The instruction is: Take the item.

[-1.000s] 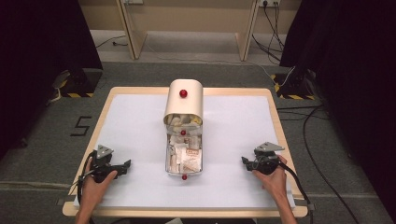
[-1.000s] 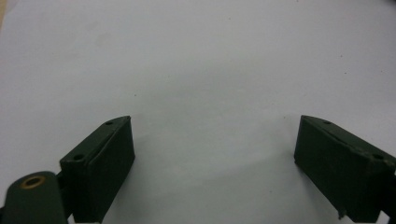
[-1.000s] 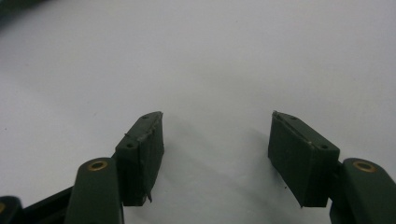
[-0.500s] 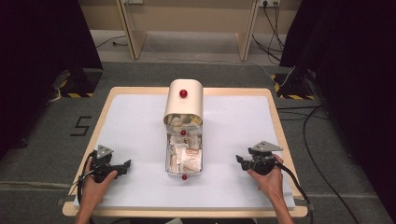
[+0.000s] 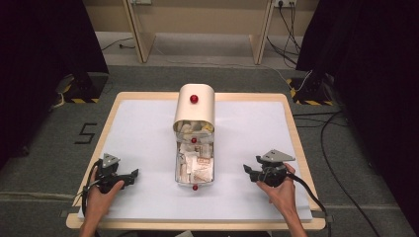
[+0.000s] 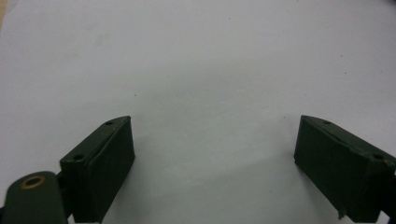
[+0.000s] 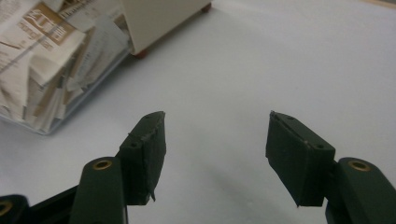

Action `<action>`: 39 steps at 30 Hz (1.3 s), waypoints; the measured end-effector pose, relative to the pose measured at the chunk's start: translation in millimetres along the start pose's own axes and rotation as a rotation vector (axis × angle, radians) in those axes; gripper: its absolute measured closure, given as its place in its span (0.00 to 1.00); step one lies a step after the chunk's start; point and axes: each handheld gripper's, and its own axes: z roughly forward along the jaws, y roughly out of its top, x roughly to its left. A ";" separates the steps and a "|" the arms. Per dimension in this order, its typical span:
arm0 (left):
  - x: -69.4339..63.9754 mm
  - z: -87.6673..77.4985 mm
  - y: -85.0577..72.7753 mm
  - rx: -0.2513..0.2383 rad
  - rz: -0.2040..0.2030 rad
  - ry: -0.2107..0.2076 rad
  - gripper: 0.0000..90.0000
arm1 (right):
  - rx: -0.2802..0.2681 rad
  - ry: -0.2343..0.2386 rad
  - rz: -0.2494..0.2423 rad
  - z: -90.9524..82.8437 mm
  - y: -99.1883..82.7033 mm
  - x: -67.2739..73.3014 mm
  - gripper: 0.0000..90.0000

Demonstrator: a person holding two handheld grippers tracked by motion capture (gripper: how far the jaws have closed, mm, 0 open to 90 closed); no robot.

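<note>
A cream box [image 5: 194, 106] with a rounded top and a red knob stands at the table's middle. Its clear drawer [image 5: 194, 168] is pulled out toward me, full of paper sachets, with a red knob at its front. My left gripper [image 5: 132, 175] rests at the front left, its jaws open wide over bare white surface [image 6: 212, 140]. My right gripper [image 5: 248, 170] is held right of the drawer, pointing at it, open with nothing between the jaws [image 7: 217, 135], which have just been closing a little. The right gripper view has the drawer [image 7: 42, 60] and the box [image 7: 159, 18] at upper left.
The white mat [image 5: 148, 133] covers a wooden-edged table [image 5: 296, 148]. Cables trail from both grippers off the front edge. Black curtains hang at both sides, and wooden furniture legs [image 5: 141, 34] stand beyond the table.
My right gripper has moved a little left toward the drawer and lifted slightly. The left gripper, box and drawer have stayed put.
</note>
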 end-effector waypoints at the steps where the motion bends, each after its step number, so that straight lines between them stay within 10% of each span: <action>1: 0.0 0.0 0.0 0.000 0.000 0.000 0.13 | -0.006 0.012 0.010 -0.2 0.4 1.1 0.44; 39: 0.0 0.0 0.0 0.000 0.000 0.000 0.13 | -0.076 0.167 -0.129 -9.8 30.5 71.2 0.52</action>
